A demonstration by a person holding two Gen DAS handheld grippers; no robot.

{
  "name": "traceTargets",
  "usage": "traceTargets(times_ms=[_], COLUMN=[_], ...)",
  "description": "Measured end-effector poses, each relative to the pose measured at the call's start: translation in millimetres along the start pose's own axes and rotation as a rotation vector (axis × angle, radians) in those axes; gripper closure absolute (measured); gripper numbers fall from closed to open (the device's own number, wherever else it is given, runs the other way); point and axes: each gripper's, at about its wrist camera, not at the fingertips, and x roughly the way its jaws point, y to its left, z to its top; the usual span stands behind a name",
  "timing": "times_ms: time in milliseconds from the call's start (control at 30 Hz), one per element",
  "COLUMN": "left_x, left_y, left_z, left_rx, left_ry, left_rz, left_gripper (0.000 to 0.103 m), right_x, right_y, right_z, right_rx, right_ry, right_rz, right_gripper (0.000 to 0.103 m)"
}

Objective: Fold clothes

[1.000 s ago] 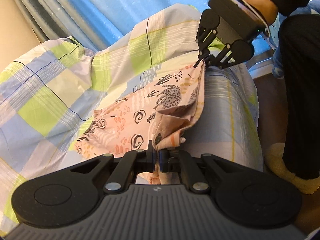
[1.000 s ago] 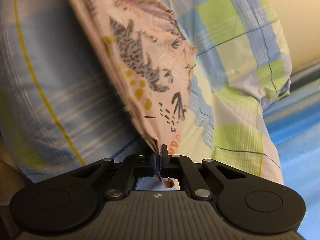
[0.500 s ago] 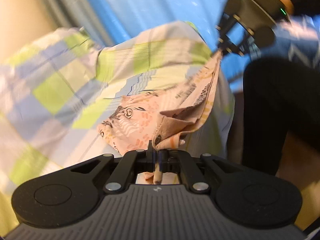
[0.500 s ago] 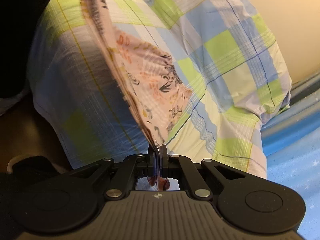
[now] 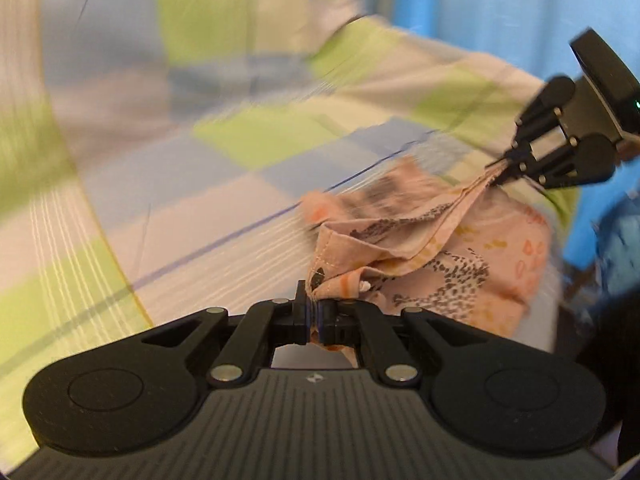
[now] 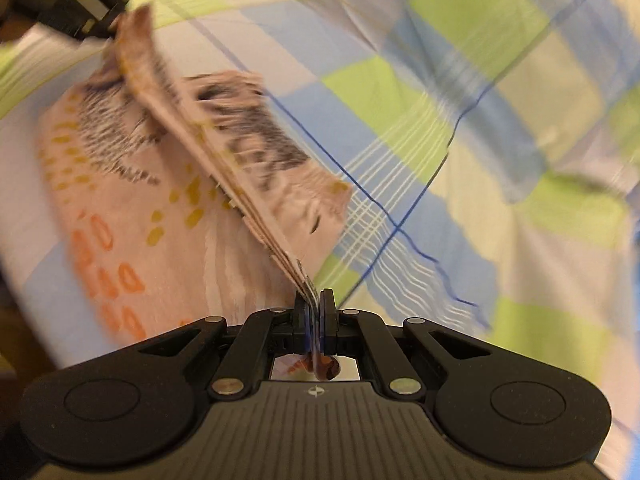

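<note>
above the checked quilt (image 5: 224, 140), each hand-held gripper, left (image 5: 313, 307) and right (image 6: 315, 307), pinches the pink garment (image 6: 132, 208).

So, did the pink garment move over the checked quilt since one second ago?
Yes. The pink garment was carried inward across the checked quilt, away from its hanging edge; both grippers are shut on it.

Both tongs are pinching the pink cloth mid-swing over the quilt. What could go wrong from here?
1. The left tongs grip only a thin corner of the cloth; it may slip out.
2. The layers fan apart near the right tongs, so the fold could land uneven.
3. The rumpled quilt may wrinkle it.
</note>
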Motion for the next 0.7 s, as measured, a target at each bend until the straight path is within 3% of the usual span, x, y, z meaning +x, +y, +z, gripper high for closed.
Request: traceTargets(times_ms=[33, 100, 167, 300, 400, 567, 667, 700], left_x=[7, 10, 8, 7, 9, 11, 12, 12], left_y=[7, 12, 15, 21, 24, 28, 34, 36], left_z=[-2, -5, -8, -18, -20, -21, -24, -24], left_rx=[-0.037, -0.077, -0.091, -0.168, -0.216, -0.26, -0.315, -0.328], left_ry=[0.006, -0.016, -0.031, -0.073, -0.108, -0.146, -0.167, -0.171], left_rz=[-0.01, -0.029, -0.033, -0.051, -0.071, -0.083, -0.114, -0.122], left_gripper=[0.101, 0.101, 0.1, 0.098, 0.098, 0.096, 0.1, 0.102], right_x=[7, 15, 15, 15, 18, 25, 28, 27], right_y=[-6, -19, -31, -47, -46, -52, -60, -62], right_z=[-2, -10, -22, -57, -74, -97, -104, -103], right_rx=[0.04, 0.131, 0.234, 0.483, 0.567, 0.771, 0.897, 0.919], right_ry=[-0.008, -0.042, -0.096, -0.215, -0.288, -0.404, -0.412, -0.415], right_rz=[0.023, 0.065, 0.105, 0.214, 0.242, 0.313, 0.336, 0.337], right_gripper=[0.098, 0.082, 0.073, 0.073, 0.069, 0.069, 0.096, 0.096])
